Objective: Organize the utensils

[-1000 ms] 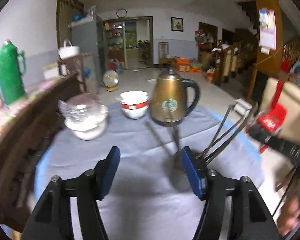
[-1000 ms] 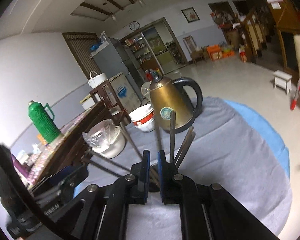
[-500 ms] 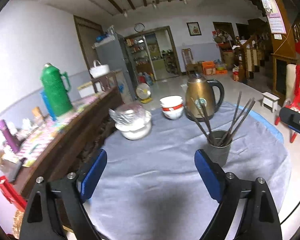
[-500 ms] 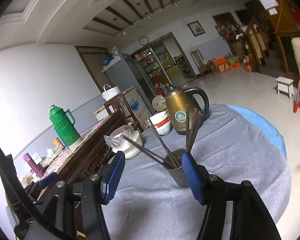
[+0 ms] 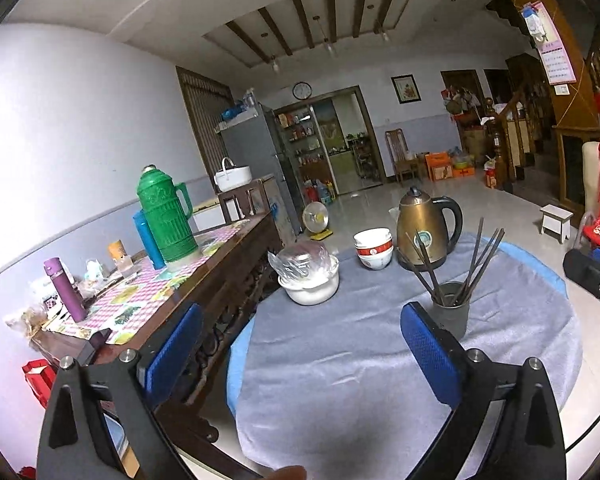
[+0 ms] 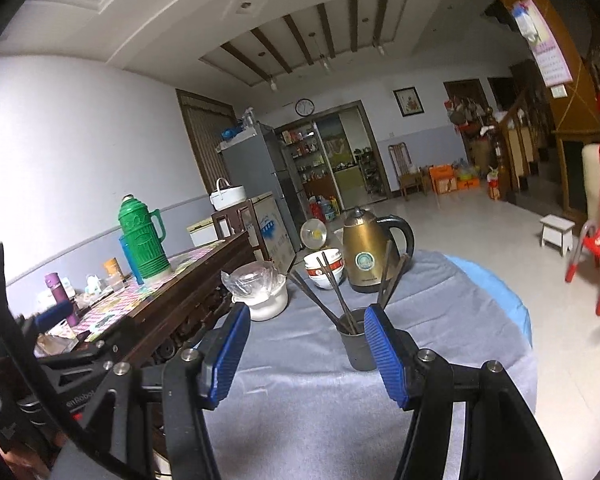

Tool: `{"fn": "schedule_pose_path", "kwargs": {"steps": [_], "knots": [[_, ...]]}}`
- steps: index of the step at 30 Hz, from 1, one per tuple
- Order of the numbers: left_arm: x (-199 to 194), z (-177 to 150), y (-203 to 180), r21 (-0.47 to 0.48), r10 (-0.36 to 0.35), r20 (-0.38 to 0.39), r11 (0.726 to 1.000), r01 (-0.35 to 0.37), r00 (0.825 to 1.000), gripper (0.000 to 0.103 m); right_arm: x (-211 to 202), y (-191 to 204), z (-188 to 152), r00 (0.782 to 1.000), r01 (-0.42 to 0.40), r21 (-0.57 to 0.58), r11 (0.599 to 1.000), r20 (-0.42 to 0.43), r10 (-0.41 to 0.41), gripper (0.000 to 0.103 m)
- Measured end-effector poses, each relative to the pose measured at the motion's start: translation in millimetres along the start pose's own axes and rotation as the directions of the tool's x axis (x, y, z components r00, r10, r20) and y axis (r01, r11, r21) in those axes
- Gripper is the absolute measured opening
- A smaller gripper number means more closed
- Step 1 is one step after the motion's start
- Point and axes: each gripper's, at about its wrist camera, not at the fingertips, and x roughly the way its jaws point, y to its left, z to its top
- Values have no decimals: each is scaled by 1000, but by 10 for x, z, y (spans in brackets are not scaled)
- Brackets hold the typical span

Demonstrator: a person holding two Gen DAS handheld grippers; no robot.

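A dark grey cup (image 5: 451, 310) stands on the round table with the grey cloth (image 5: 340, 360). Several dark chopsticks (image 5: 482, 264) stand in it and lean outward. The cup (image 6: 356, 344) and chopsticks (image 6: 332, 284) also show in the right wrist view. My left gripper (image 5: 302, 352) is open and empty, held back from the table, with the cup just beyond its right finger. My right gripper (image 6: 306, 352) is open and empty, with the cup between its fingers but farther off.
A gold kettle (image 5: 422, 232), stacked white bowls (image 5: 373, 248) and a white pot with plastic wrap (image 5: 310, 280) stand at the table's far side. A wooden sideboard (image 5: 204, 280) with a green thermos (image 5: 166, 212) runs along the left. A red chair (image 6: 596, 248) stands on the right.
The right gripper, shut on chopsticks in the cup one second ago, has opened and let them go. Both grippers have pulled back and up from the cup.
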Motion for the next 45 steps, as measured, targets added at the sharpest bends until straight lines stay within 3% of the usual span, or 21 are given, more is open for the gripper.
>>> {"fn": "schedule_pose_path", "kwargs": {"steps": [45], "knots": [[-201,-19,205,-45,64,6,997,-64,998,99,-331,188,-161,999,48,-37,998,27,-47,64]]}}
